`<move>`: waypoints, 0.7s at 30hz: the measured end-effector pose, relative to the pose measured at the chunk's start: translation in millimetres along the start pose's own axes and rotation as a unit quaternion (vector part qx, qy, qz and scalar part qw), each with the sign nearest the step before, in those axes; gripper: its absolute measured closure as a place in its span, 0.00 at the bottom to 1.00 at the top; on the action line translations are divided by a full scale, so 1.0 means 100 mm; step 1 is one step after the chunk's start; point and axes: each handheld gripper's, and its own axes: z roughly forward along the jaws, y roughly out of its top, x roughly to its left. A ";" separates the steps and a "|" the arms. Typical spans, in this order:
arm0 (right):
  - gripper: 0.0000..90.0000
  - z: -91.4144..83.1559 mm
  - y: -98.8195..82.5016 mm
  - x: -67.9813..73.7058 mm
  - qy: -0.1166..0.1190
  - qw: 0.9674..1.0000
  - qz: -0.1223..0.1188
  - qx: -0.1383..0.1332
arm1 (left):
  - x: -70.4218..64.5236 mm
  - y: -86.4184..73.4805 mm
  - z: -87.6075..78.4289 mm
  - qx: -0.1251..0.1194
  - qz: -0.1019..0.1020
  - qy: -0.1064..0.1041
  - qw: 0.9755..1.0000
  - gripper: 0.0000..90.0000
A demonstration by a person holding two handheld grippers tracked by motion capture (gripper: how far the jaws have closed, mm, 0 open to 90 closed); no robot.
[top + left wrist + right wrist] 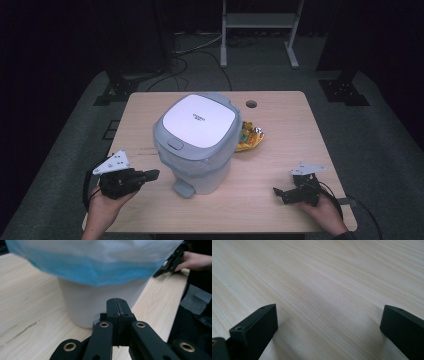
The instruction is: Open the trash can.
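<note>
A pale grey pedal bin (197, 142) with a white lid stands mid-table, its lid down and a blue-white bag liner (95, 267) hanging over its rim. The bin's foot pedal (182, 188) points at the near edge. My left gripper (152, 174) sits at the bin's left, jaws pressed together and empty, its tips (117, 302) a short way from the bin's white base (87, 305). My right gripper (278, 192) rests low over bare wood (324, 290) near the front right, jaws wide apart with nothing between them.
A crumpled yellow-orange snack wrapper (249, 137) lies just behind the bin's right side. A cable hole (251, 104) is in the wooden table (295, 150) near its far edge. Stands and cables sit on the floor beyond.
</note>
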 end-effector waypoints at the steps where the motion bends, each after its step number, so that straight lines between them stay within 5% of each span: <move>1: 0.00 0.00 0.00 0.00 0.000 1.000 0.000 0.000 | -0.01 0.03 -0.01 0.000 0.001 -0.001 1.000 1.00; 21: 0.00 0.00 0.00 0.00 0.000 1.000 0.000 0.000 | -0.10 0.55 -0.23 -0.040 0.022 -0.025 0.999 1.00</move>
